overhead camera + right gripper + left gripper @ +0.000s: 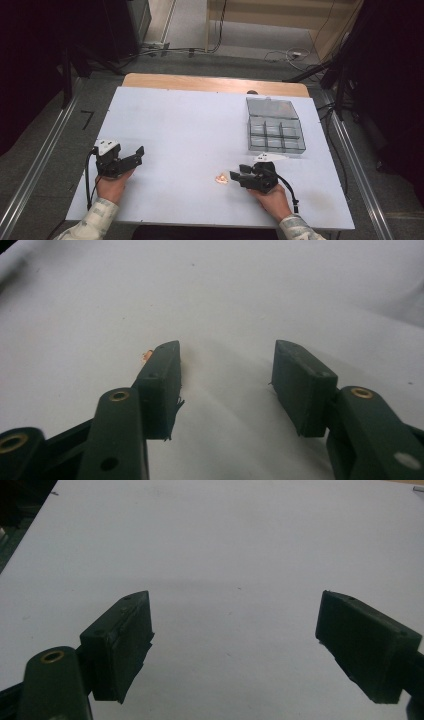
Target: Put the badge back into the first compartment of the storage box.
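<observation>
Though tiny, pale orange piece (220,178)

Your bench (180,120) wears a white sheet, with a strip of bare wood showing along its far edge at twelve o'clock. Beyond that edge you have grey floor (235,37) with loose cables (287,54) trailing across it — most of them toward one o'clock. A metal rail (37,165) runs along the floor at nine o'clock, and another one (357,170) at three o'clock. Dark stands (75,55) fill the eleven o'clock corner — too dim to make out further.
</observation>
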The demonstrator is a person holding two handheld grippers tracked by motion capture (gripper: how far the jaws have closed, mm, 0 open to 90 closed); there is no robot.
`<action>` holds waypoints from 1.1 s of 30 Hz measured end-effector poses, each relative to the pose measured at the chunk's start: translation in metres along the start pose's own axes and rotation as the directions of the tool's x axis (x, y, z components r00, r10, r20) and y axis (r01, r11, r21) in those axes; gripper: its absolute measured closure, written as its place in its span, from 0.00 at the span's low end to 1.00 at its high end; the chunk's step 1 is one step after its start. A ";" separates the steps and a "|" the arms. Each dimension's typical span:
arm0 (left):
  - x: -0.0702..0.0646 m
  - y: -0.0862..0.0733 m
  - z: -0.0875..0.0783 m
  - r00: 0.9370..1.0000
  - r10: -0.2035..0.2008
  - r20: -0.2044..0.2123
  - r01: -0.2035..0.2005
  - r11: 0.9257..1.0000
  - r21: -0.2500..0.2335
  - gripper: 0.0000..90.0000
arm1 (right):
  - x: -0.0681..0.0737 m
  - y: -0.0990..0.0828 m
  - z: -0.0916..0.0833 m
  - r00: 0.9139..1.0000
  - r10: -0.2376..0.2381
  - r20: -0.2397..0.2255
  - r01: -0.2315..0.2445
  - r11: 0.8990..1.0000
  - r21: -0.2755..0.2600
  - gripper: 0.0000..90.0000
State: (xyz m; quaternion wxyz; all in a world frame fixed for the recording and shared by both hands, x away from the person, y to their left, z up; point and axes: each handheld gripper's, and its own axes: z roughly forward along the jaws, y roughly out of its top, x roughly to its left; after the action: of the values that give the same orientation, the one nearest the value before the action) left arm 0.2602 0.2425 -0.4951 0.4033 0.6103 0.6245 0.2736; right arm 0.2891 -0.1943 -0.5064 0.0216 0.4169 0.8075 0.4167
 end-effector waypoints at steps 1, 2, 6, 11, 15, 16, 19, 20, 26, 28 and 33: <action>0.000 0.000 0.000 1.000 -0.001 0.001 0.001 1.000 -0.002 0.17 | 0.001 0.000 0.000 1.000 -0.003 -0.004 0.003 1.000 0.003 0.51; 0.000 0.000 0.000 1.000 -0.001 0.001 0.001 1.000 -0.001 0.17 | 0.002 0.000 0.001 1.000 -0.004 -0.010 0.004 1.000 0.002 0.52; 0.000 0.000 0.000 1.000 -0.001 0.001 0.001 1.000 -0.001 0.17 | 0.005 0.001 0.003 0.999 -0.011 -0.031 0.011 1.000 0.009 0.54; 0.000 0.000 0.000 1.000 0.000 0.002 0.000 1.000 -0.002 0.17 | 0.009 0.002 0.006 0.999 -0.019 -0.044 0.020 1.000 0.023 0.59; 0.000 0.000 0.000 1.000 -0.001 0.003 0.001 1.000 -0.001 0.17 | 0.009 0.002 0.009 0.998 -0.017 -0.055 0.018 0.999 0.028 0.61; 0.000 0.000 0.000 1.000 -0.001 0.002 0.001 1.000 -0.001 0.17 | 0.009 0.003 0.010 0.998 -0.017 -0.058 0.019 0.999 0.034 0.62; 0.000 0.000 0.000 1.000 0.001 0.004 -0.001 1.000 -0.001 0.17 | 0.010 0.003 0.012 0.998 -0.017 -0.061 0.020 0.999 0.041 0.65; 0.000 0.000 0.000 1.000 0.000 0.003 0.000 1.000 -0.001 0.17 | 0.011 0.003 0.012 0.998 -0.019 -0.063 0.021 0.999 0.041 0.65; 0.000 0.000 0.000 1.000 0.000 0.003 0.000 1.000 -0.001 0.17 | 0.013 0.004 0.016 0.997 -0.022 -0.080 0.026 0.998 0.051 0.70; 0.000 0.000 0.000 1.000 0.000 0.003 0.000 1.000 -0.001 0.17 | 0.014 0.005 0.016 0.996 -0.018 -0.083 0.022 0.998 0.057 0.72; 0.000 0.000 0.000 1.000 0.002 0.003 -0.002 1.000 -0.001 0.17 | 0.015 0.004 0.018 0.994 -0.014 -0.107 0.021 0.998 0.065 0.74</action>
State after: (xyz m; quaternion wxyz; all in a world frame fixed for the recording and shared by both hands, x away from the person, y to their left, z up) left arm 0.2603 0.2423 -0.4952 0.4044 0.6111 0.6232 0.2733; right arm 0.2893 -0.1709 -0.5105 -0.0315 0.3877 0.8244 0.4112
